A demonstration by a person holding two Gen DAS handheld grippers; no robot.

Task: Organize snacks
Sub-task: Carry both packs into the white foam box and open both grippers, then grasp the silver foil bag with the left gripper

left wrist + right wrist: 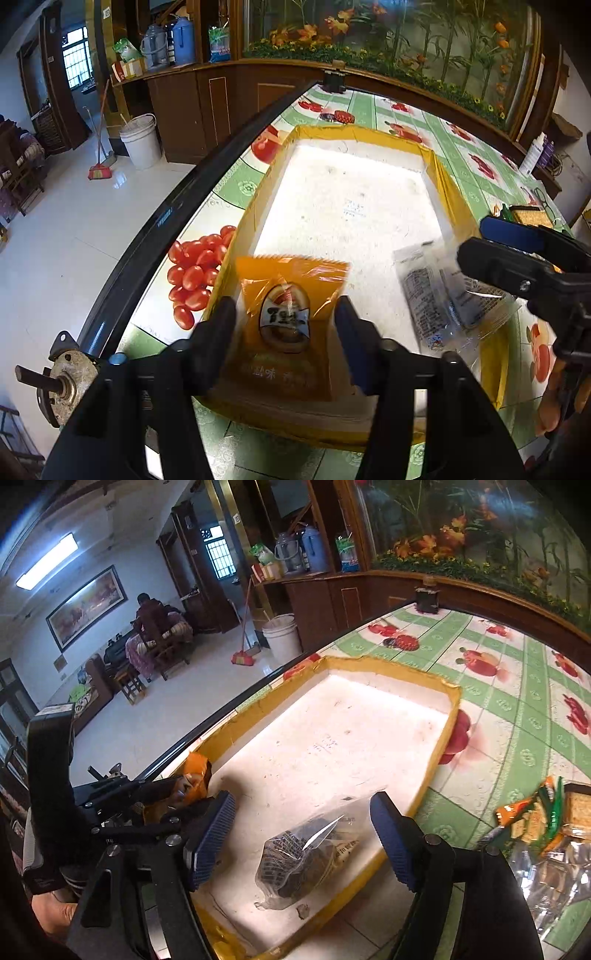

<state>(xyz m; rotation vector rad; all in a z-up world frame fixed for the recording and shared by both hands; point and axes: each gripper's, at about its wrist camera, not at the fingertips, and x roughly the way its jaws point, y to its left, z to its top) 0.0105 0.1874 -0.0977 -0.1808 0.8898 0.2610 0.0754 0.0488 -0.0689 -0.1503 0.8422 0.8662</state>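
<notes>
We are early in the sorting, by our reading: two packets have reached the white foam tray [448,716] with its yellow-taped rim, and the rest of its floor is bare. The orange snack packet [286,314] lies at the tray's near edge, at about 6 o'clock in the left wrist view, between the left tongs [286,325]; their pads stand apart on either side of it and do not press on it, so we judge it released. The clear packet with dark contents [295,871] sits at about 6 o'clock in the right wrist view, inside the tray's near corner, with the right tongs [303,842] spread wide around it and not clamped either. What is left appears to be the heap of loose snacks [535,827] on the table [517,701] at 3 to 4 o'clock in the right wrist view, just outside the tray: green and orange wrappers, cracker packs and some silvery packets. Little stands in the way; the tray's raised rim lies between that heap and the tray floor, and the two tongs work close together at the near end, so we would watch for them crowding each other. A dark clip [334,79] stands at the table's far edge at 12 o'clock, well clear. Beyond, a white bucket [140,138] and a broom [99,162] stand on the floor.
</notes>
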